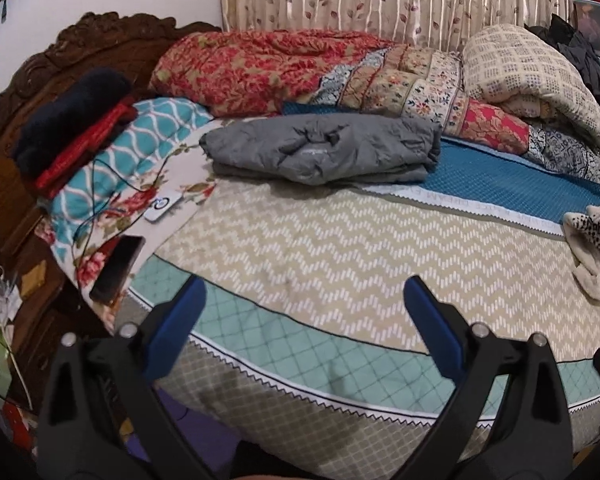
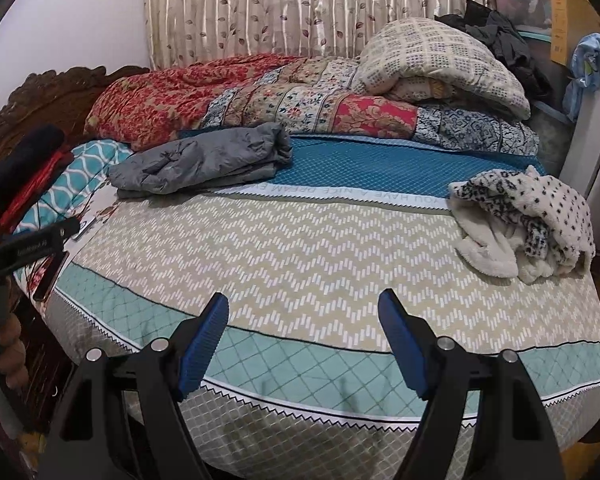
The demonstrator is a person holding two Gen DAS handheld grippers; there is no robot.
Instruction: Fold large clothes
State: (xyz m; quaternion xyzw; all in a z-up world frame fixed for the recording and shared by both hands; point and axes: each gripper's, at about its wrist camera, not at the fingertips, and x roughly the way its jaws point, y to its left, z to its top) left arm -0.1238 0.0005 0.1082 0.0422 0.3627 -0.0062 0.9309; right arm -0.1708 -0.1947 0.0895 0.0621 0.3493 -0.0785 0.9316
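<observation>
Both grippers hang above the near edge of the bed (image 1: 340,240), empty. The left gripper (image 1: 304,300) has its blue-padded fingers (image 1: 432,320) spread wide, with nothing between them, and the right gripper (image 2: 302,316) is spread in the same way over the teal border of the bedcover (image 2: 300,364).

Two garments lie on the bed. A grey jacket (image 1: 324,152) sits folded into a thick bundle at the far left of the chevron-patterned area, just in front of the red patterned quilt (image 1: 260,68) and beside the teal lattice pillow (image 1: 140,144). A white fleece garment with black spots (image 2: 528,216) lies crumpled, not folded, near the right edge of the bed (well apart from the jacket, and from both grippers).

Behind it a cream patterned comforter (image 2: 440,60) rests on the quilt, in front of a leaf-print curtain (image 2: 280,4). At the left side, a dark phone (image 1: 118,268) lies on floral fabric near the carved wooden headboard (image 1: 100,40), and a small white device (image 1: 163,208) with cables lies beyond it.
</observation>
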